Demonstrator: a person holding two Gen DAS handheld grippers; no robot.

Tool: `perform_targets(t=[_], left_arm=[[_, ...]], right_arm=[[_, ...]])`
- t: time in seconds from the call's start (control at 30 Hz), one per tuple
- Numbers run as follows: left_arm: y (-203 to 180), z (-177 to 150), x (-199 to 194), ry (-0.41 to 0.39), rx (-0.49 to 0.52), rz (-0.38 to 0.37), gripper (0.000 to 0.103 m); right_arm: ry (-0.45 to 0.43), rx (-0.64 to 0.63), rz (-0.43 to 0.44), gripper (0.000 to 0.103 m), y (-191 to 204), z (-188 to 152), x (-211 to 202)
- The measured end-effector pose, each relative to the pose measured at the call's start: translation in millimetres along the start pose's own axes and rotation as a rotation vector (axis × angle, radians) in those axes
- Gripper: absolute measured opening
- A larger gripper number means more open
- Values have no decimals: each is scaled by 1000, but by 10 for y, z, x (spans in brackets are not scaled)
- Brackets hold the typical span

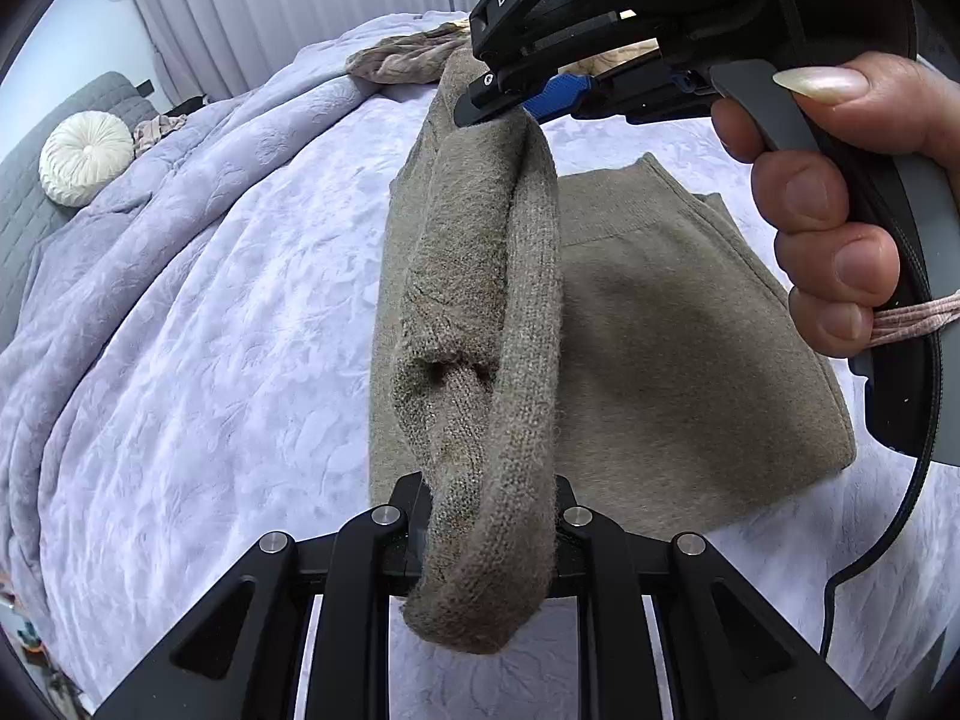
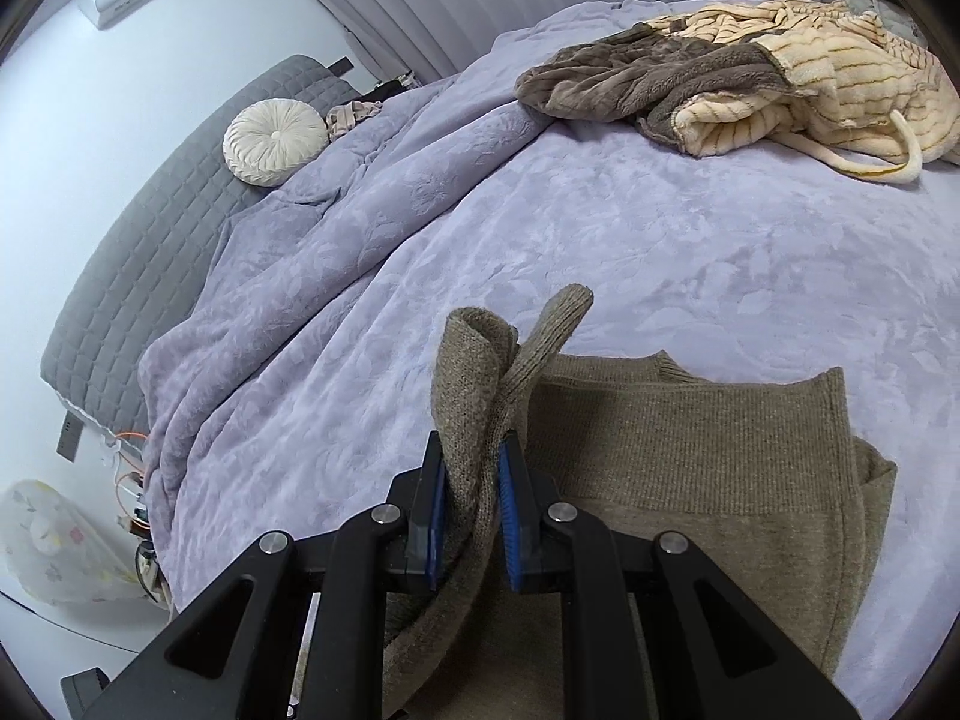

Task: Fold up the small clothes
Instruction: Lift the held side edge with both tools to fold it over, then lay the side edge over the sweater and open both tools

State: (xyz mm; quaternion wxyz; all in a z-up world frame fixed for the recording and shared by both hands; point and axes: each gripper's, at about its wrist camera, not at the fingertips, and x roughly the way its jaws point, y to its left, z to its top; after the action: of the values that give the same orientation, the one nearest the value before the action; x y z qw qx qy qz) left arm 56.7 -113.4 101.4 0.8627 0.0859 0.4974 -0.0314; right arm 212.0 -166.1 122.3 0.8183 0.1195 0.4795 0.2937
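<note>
An olive-brown knit sweater (image 1: 660, 324) lies partly folded on the lilac bedspread (image 1: 210, 330). My left gripper (image 1: 489, 531) is shut on a raised band of the sweater, a sleeve or folded edge (image 1: 480, 300), which hides its fingertips. The band stretches away to my right gripper (image 1: 510, 99), which grips its far end, held by a hand. In the right wrist view my right gripper (image 2: 471, 498) is shut on the same band (image 2: 474, 396), with blue pads (image 2: 511, 480) on either side. The sweater's body (image 2: 690, 468) lies flat below and to the right.
A pile of brown and cream striped fleece clothes (image 2: 750, 78) lies at the far side of the bed. A round cream cushion (image 2: 273, 141) sits by the grey quilted headboard (image 2: 150, 252). The bedspread bunches into a ridge (image 2: 300, 276) on the left.
</note>
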Motion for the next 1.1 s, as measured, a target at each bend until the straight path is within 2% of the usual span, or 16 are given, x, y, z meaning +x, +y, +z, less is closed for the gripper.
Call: perform_targets(t=[0.57,1.1], left_arm=[[-796,192,44,16,110,-3,21],[-1241,251,132,38,177,36,21]], right_arm=[[-34,26,-23,17,-646,-121,-478],[-57,53,-13,17,-1133,-252,-664]])
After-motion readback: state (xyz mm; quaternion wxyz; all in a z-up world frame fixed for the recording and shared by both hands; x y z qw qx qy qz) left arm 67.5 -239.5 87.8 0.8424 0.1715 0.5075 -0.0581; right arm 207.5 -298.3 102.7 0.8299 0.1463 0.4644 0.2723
